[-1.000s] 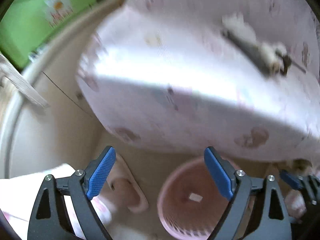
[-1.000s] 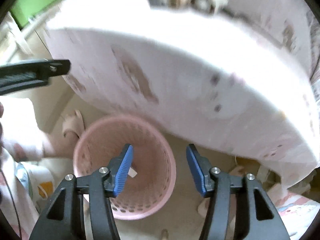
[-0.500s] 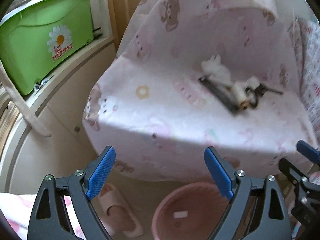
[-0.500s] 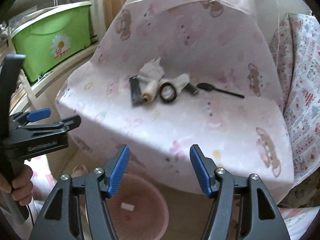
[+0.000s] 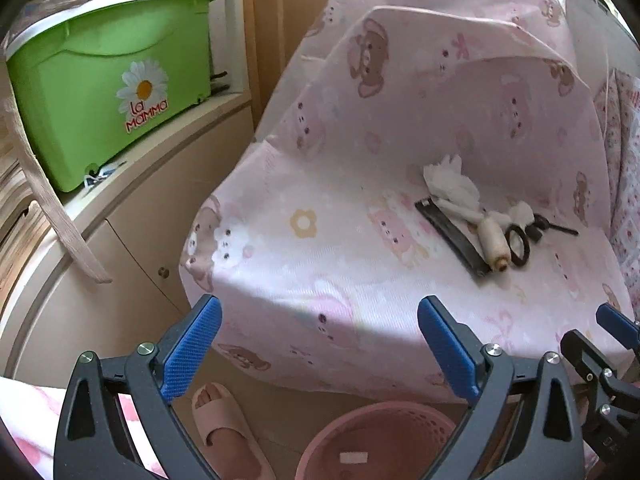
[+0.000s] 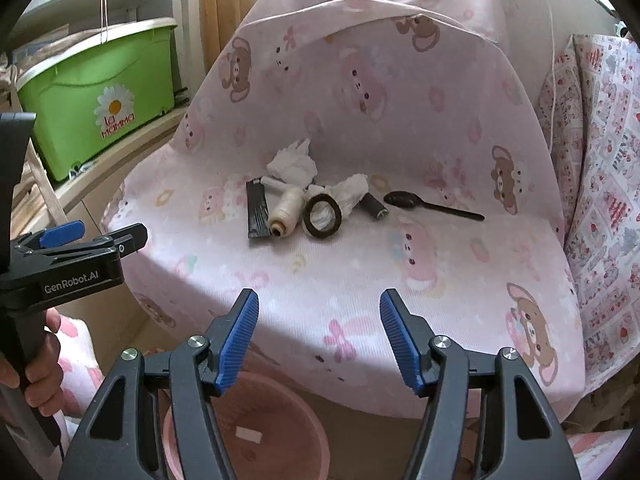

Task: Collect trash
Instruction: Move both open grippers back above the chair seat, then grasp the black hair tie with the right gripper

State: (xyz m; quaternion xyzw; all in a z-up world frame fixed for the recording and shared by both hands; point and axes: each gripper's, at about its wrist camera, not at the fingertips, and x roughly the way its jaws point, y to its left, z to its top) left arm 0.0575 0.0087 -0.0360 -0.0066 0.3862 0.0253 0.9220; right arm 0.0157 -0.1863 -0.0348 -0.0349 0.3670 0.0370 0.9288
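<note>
A cluster of trash lies on the seat of a chair draped in pink bear-print cloth (image 6: 360, 272): crumpled white tissue (image 6: 294, 164), a black wrapper (image 6: 257, 210), a cream thread spool (image 6: 285, 210), a dark tape ring (image 6: 322, 216), another white wad (image 6: 350, 192), a small dark tube (image 6: 374, 206) and a black spoon (image 6: 430, 204). The same pile shows in the left wrist view (image 5: 472, 216). A pink perforated bin (image 6: 256, 428) stands on the floor below the seat's front edge, holding a white scrap (image 6: 248, 436). My left gripper (image 5: 318, 352) and right gripper (image 6: 318, 340) are open, empty, above the bin.
A green lidded tub (image 5: 100, 84) marked with a daisy sits on a cream cabinet (image 5: 132, 232) to the left. A slippered foot (image 5: 224, 428) stands beside the bin. Patterned bedding (image 6: 600, 200) hangs at the right.
Both grippers have risen and tilted up from looking down into the bin to facing the chair seat. The trash pile has come into clear view. Both stay open.
</note>
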